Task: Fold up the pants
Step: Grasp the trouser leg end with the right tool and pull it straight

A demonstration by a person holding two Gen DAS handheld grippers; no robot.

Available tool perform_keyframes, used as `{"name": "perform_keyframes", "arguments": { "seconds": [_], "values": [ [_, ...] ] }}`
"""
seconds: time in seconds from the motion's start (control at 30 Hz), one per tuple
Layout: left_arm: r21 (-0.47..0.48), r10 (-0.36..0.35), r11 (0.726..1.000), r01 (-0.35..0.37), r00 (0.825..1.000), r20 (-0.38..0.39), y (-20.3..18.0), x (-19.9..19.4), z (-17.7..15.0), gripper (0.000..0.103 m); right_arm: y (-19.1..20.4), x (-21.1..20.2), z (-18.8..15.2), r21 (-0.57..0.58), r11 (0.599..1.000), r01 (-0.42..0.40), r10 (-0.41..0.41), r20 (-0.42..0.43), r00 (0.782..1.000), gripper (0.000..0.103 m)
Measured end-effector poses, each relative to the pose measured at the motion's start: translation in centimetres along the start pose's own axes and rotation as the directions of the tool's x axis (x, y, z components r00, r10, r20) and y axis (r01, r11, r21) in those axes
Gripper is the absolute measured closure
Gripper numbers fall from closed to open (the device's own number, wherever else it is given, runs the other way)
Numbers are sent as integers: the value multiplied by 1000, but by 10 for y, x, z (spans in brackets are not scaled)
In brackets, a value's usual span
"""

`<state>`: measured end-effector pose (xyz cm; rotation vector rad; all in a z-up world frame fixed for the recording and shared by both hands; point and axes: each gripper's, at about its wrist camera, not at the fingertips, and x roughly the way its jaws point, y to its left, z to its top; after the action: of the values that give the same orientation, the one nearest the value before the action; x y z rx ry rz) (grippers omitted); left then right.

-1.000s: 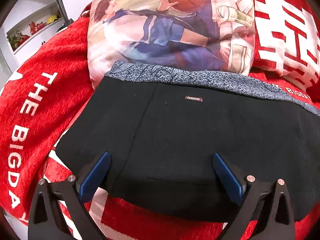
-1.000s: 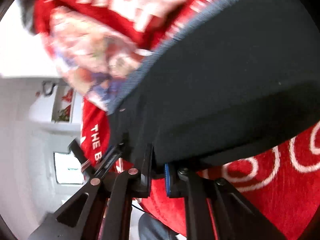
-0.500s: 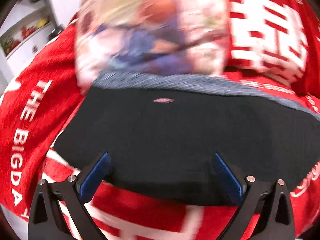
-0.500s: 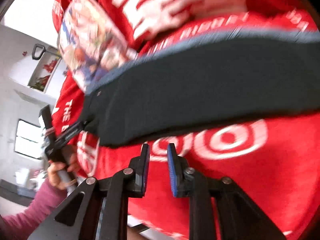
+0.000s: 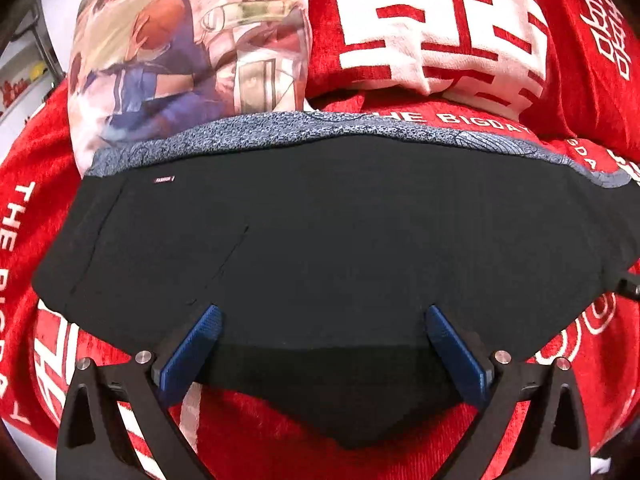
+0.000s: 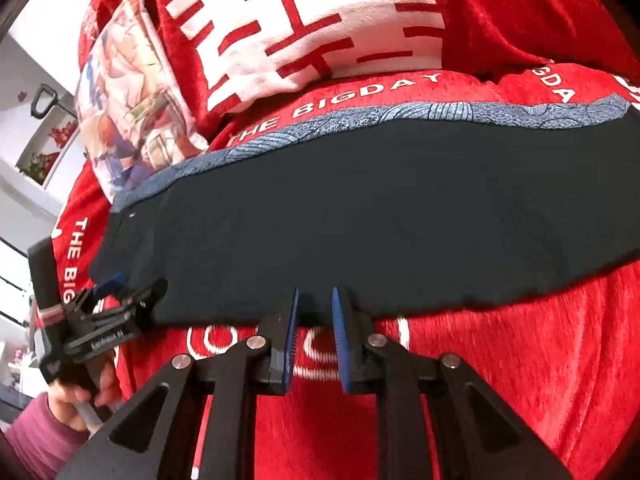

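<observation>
The right gripper (image 6: 314,336) hangs just over the near edge of the black pants (image 6: 360,208), its jaws slightly apart after closing a little, nothing pinched between them. The left gripper (image 5: 320,340) stands wide apart above the same edge. The pants lie flat across the red blanket (image 6: 500,380), waistband against the printed pillow (image 5: 188,48).
</observation>
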<state>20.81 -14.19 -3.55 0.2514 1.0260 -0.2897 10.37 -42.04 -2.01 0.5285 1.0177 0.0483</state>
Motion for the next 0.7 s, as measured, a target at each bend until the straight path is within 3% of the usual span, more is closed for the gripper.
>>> {"name": "perform_keyframes", "arguments": {
  "seconds": [0.23,0.53,0.57,0.63,0.7],
  "values": [
    [-27,55,998,-56,998,-37,-13,-14,-4,1,-5,-17,-9,51,999,-11,13,-26,1000,84],
    [7,-6,1000,6,999,-40,-60,-38,-22,1,-46,-53,-50,157,988,-13,16,-17,1000,84],
    [23,-1,1000,2,999,-41,-69,-39,-25,1,-52,-57,-56,173,985,-11,13,-13,1000,83],
    [66,12,998,-9,999,-35,-85,-40,-30,1,-66,-64,-67,210,978,-7,8,-6,1000,72],
    [94,-18,995,23,998,-53,-102,-42,-34,1,-79,-71,-76,243,970,-6,5,6,1000,67]
  ]
}}
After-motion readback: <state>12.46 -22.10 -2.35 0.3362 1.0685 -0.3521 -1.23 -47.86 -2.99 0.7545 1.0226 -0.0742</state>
